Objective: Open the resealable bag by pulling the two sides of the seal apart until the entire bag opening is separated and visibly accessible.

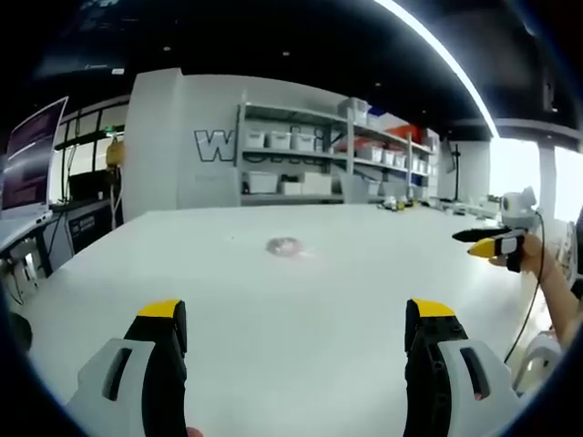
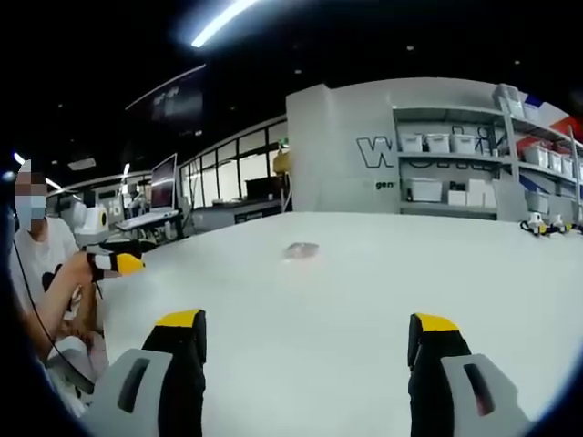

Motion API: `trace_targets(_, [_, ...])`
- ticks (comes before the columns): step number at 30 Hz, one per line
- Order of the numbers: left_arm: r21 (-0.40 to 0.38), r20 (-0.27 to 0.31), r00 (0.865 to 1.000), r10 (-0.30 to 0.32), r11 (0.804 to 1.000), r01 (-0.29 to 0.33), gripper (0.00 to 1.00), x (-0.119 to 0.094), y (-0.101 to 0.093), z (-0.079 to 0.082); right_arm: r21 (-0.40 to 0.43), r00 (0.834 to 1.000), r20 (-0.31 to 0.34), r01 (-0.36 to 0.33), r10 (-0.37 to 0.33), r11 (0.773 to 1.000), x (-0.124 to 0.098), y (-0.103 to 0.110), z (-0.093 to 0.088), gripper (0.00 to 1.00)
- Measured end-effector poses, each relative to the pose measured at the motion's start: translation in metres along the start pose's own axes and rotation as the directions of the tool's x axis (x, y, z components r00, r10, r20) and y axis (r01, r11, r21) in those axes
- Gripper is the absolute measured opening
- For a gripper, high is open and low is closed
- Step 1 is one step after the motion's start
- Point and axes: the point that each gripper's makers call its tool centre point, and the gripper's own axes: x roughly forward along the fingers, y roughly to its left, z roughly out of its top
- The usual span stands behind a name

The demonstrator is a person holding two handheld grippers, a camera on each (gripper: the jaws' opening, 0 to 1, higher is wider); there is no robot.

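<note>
Clear plastic resealable bag (image 1: 284,246), small at mid-frame on the white table (image 1: 301,319), is best approached slowly with both yellow-tipped grippers (image 1: 296,337) (image 2: 305,350) kept wide and empty.

A wide white tabletop (image 1: 273,309) carries a small clear bag (image 1: 284,246) lying flat near its middle. A few small items (image 1: 393,204) sit along its far edge.

Lab, bin shelving (image 1: 328,155), monitors (image 2: 164,182)
</note>
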Motion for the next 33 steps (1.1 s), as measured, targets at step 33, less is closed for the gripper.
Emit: trace_targets(33, [-0.008,0.01,1.0,0.005,1.0,-0.005,1.0,-0.0021,0.0032,0.0025,0.004,1.0,-0.001,-0.01,0.01,1.0,0.0022,0.0027,-0.0006,0.91])
